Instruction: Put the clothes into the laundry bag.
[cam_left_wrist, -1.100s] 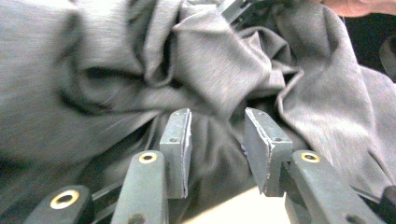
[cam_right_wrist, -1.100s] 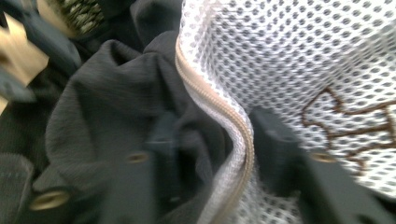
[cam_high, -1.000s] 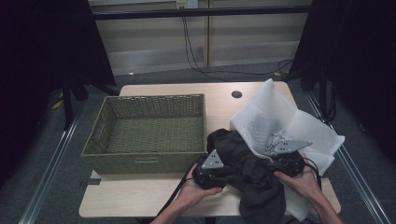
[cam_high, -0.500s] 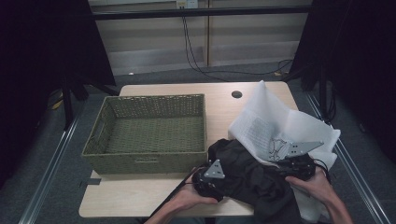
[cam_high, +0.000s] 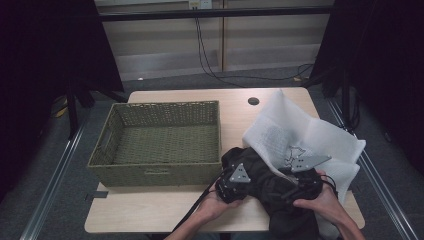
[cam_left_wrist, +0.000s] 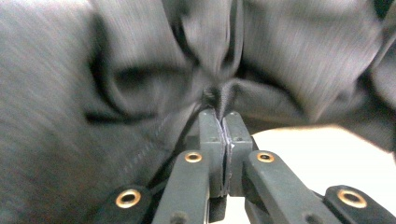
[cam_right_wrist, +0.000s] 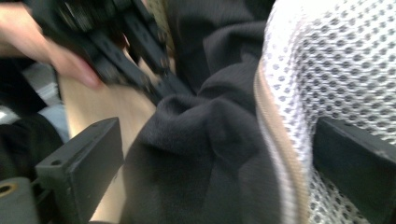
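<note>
The work in hand is gathering a dark garment (cam_high: 270, 182) that lies bunched at the near right corner of the table (cam_high: 150, 217), partly spilling over the near edge and lying against a white mesh garment (cam_high: 300, 135) spread toward the right edge. The left gripper (cam_high: 231, 186) has just closed: in the left gripper view its jaws are pressed together on a thin fold of the dark cloth (cam_left_wrist: 224, 100), a ridge of fabric puckering up right at the tips. The right gripper (cam_high: 306, 184) has just been opening; in the right gripper view its jaws stand spread wide, with the dark cloth (cam_right_wrist: 205, 154) and the edge of the white mesh (cam_right_wrist: 327, 84) between them but neither pad pressing on anything. My reading is that the left side is secured and the right is between grips. Next the right gripper needs a fresh bite on the dark cloth alone, clear of the mesh, before any lift toward the woven basket (cam_high: 160, 142) at the table's left. No brand, label or legible writing shows anywhere.
</note>
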